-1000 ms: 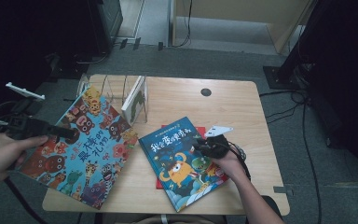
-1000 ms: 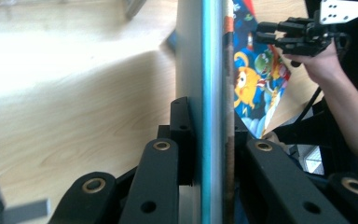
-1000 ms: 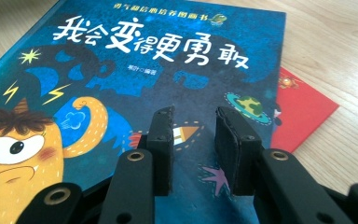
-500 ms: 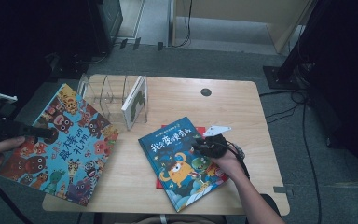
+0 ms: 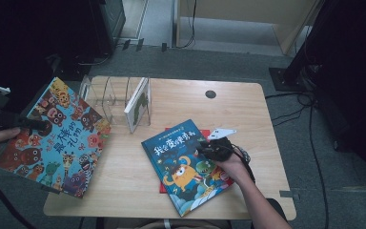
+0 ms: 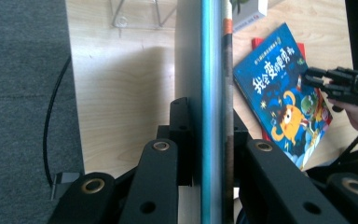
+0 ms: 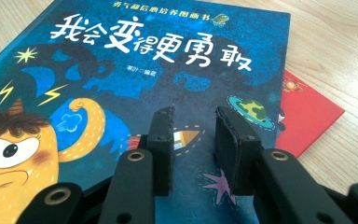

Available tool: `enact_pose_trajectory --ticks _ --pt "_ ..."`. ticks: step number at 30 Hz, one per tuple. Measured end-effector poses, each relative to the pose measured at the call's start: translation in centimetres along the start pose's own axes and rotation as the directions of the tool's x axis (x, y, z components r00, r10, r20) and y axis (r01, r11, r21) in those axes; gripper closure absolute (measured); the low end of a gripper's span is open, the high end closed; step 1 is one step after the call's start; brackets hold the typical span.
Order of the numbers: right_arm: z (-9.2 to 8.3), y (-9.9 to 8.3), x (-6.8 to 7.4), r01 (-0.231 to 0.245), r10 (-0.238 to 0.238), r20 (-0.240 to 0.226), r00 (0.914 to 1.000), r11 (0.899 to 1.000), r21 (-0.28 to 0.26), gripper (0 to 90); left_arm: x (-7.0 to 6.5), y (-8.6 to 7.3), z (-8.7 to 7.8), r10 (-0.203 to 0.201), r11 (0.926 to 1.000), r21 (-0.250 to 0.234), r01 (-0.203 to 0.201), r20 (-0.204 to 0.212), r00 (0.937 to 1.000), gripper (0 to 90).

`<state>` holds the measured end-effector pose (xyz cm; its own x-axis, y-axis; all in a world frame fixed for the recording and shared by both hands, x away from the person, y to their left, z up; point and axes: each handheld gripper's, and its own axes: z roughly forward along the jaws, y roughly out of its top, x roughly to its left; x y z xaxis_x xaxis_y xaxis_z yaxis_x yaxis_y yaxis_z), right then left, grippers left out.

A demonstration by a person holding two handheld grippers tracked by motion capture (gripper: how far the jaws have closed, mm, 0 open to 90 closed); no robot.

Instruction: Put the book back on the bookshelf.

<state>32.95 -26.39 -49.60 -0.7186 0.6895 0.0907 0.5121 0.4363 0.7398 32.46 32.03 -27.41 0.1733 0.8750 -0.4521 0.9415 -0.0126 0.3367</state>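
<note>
A large picture book with colourful monsters (image 5: 57, 136) hangs tilted over the table's left edge. My left gripper (image 5: 37, 125) is shut on its left edge. In the left gripper view the book's teal spine (image 6: 212, 84) stands edge-on between the jaws of the left gripper (image 6: 212, 140). A blue picture book (image 5: 183, 167) lies flat at the table's front middle, on top of a red book (image 7: 310, 114). My right gripper (image 5: 206, 148) rests low over the blue cover (image 7: 135, 70). The right gripper (image 7: 193, 126) is open, with nothing between its pads.
A clear wire book rack (image 5: 107, 95) stands at the table's (image 5: 248, 114) back left, with a white book (image 5: 138, 106) upright in its right slot. A dark round grommet (image 5: 210, 94) sits at the back. Cables run over the grey floor (image 5: 314, 138) to the right.
My left gripper has carried the large monster book leftward, from lying partly on the table to hanging past its left edge. The right gripper and blue book have stayed put.
</note>
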Motion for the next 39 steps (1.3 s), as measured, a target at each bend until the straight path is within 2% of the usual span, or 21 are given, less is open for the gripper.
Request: enact_pose_trajectory --ticks 9,12,16,20,24,29,39 --pt "0.1 0.1 0.0 0.003 -0.003 -0.002 1.0 1.0 0.005 68.1 0.6 0.9 -0.3 -0.034 0.9993 -0.015 0.033 -0.029 0.999 80.5" --pt "0.1 0.1 0.1 0.003 -0.003 -0.002 1.0 1.0 0.007 68.3 0.4 1.5 -0.1 -0.027 0.9995 -0.016 0.027 -0.037 0.9989 80.2" --pt "0.2 0.1 0.1 0.005 -0.005 -0.005 1.0 1.0 0.01 68.3 0.3 2.5 0.3 -0.033 0.9993 -0.021 0.032 -0.043 0.9985 80.3" --pt "0.2 0.2 0.0 0.005 -0.005 -0.005 1.0 1.0 0.007 68.5 0.0 3.3 0.8 -0.032 0.9984 -0.048 0.029 -0.066 0.9973 80.5" --pt "0.3 0.2 0.1 0.006 -0.006 -0.007 1.0 1.0 0.009 68.5 -0.4 4.5 1.3 -0.045 0.9983 -0.041 0.042 -0.065 0.9969 80.3" --pt "0.4 0.3 0.4 0.016 -0.015 -0.012 0.9998 1.0 0.01 68.6 -0.9 6.1 1.9 -0.035 0.9989 -0.033 0.032 -0.083 0.9959 80.0" --pt "0.5 0.3 0.9 0.02 -0.02 -0.018 0.9996 1.0 0.011 68.8 -0.7 8.8 3.7 -0.048 0.9983 -0.037 0.045 -0.093 0.9945 80.0"
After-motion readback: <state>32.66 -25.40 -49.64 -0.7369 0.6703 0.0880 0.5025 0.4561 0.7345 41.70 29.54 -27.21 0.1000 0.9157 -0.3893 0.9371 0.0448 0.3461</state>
